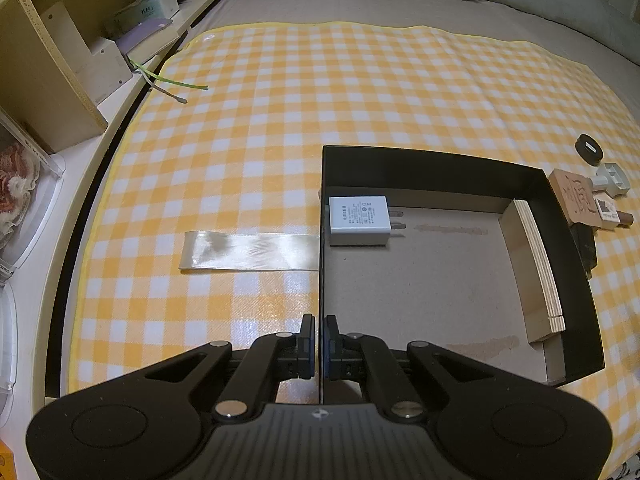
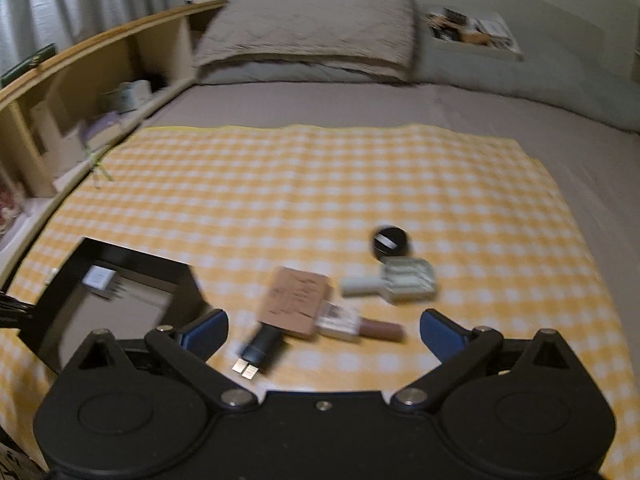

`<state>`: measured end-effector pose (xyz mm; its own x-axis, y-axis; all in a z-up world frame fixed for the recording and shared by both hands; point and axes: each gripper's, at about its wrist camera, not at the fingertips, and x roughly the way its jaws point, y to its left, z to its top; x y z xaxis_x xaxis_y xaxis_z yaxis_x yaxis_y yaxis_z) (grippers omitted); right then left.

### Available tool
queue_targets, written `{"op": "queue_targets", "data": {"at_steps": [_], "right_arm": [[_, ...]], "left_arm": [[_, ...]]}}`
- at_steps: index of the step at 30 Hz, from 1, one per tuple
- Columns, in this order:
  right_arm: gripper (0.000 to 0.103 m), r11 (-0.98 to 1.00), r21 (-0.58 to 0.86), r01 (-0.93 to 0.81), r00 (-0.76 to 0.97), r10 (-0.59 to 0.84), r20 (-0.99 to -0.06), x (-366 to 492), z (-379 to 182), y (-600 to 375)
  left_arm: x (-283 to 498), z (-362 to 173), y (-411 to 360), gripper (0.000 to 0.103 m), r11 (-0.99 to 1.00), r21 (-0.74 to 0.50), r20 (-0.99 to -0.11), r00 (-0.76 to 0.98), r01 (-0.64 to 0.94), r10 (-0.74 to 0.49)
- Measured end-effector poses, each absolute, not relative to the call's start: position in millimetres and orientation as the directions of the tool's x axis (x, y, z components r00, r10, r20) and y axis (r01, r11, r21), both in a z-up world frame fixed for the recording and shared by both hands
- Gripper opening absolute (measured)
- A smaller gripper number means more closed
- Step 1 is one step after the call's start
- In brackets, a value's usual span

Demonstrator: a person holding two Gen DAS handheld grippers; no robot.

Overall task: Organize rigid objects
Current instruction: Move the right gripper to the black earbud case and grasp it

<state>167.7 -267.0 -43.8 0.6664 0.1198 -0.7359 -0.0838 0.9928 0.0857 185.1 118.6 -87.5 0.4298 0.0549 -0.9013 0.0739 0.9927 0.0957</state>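
A black open box (image 1: pixel 440 164) lies on the yellow checked cloth. My left gripper (image 1: pixel 319 340) is shut on the box's near left wall. Inside the box are a white charger (image 1: pixel 359 220) and a plywood block (image 1: pixel 536 264). My right gripper (image 2: pixel 322 330) is open and empty above the cloth. Just beyond it lie a carved wooden block (image 2: pixel 294 300), a black plug (image 2: pixel 260 350), a nail polish bottle (image 2: pixel 356 324), a white clip-like piece (image 2: pixel 400 282) and a round black lid (image 2: pixel 390 240). The box (image 2: pixel 132 260) also shows at the right wrist view's left.
A clear tape strip (image 1: pixel 248 250) lies left of the box. Wooden shelves (image 1: pixel 60 60) with boxes run along the bed's left side. Pillows (image 2: pixel 312 36) and a tray of items (image 2: pixel 472 32) sit at the head of the bed.
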Motion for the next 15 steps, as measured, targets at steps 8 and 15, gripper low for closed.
{"op": "queue_targets", "data": {"at_steps": [8,15], "right_arm": [[0.103,0.998,-0.03,-0.047,0.611,0.005,-0.792,154.8,-78.9,-324.6],[0.103,0.999,-0.033,0.019,0.515,-0.038,-0.857,149.9,-116.2,-371.1]], "left_arm": [[185.4,-88.9,118.5,0.004,0.992,0.102,-0.903,0.426,0.075,0.061],[187.3,-92.8,117.1,0.004,0.991,0.113,-0.906,0.416,0.073,0.072]]}}
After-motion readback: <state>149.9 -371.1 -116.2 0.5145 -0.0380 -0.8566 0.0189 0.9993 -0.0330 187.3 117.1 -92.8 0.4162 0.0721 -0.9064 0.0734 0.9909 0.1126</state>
